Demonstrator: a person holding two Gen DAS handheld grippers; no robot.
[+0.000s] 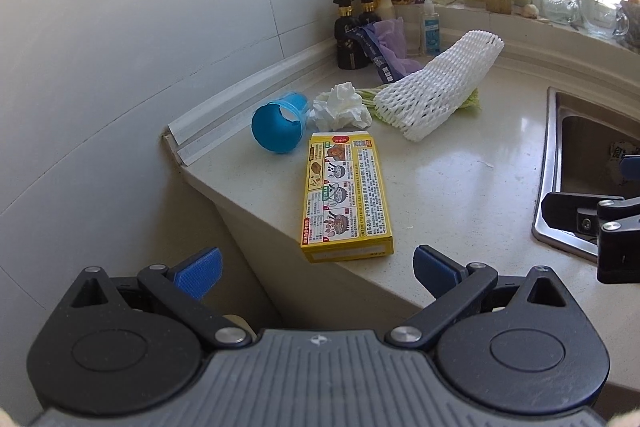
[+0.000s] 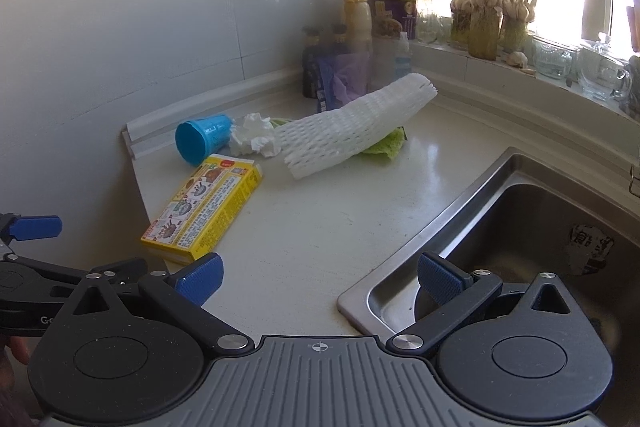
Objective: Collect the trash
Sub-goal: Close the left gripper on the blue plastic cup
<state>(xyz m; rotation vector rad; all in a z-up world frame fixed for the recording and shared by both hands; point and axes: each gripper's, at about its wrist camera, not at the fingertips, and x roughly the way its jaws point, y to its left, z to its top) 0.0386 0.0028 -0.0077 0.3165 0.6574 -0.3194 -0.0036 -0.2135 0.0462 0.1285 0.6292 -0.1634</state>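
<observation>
Trash lies on the white counter (image 1: 440,195): a yellow box (image 1: 346,193) (image 2: 204,207), a blue cup on its side (image 1: 278,127) (image 2: 202,141), a crumpled white tissue (image 1: 340,107) (image 2: 254,139), a white foam net sleeve (image 1: 436,87) (image 2: 352,125) over green leaves (image 2: 384,147). My left gripper (image 1: 316,273) is open and empty, just short of the box's near end. My right gripper (image 2: 320,279) is open and empty, above the counter by the sink's corner; it also shows in the left wrist view (image 1: 608,223).
A steel sink (image 2: 520,227) (image 1: 580,167) lies at the right. Dark bottles (image 1: 352,35), a purple bag (image 1: 394,47) and jars stand at the back corner. Garlic jars and glassware line the window sill (image 2: 520,67). The counter's left edge drops off beside the box.
</observation>
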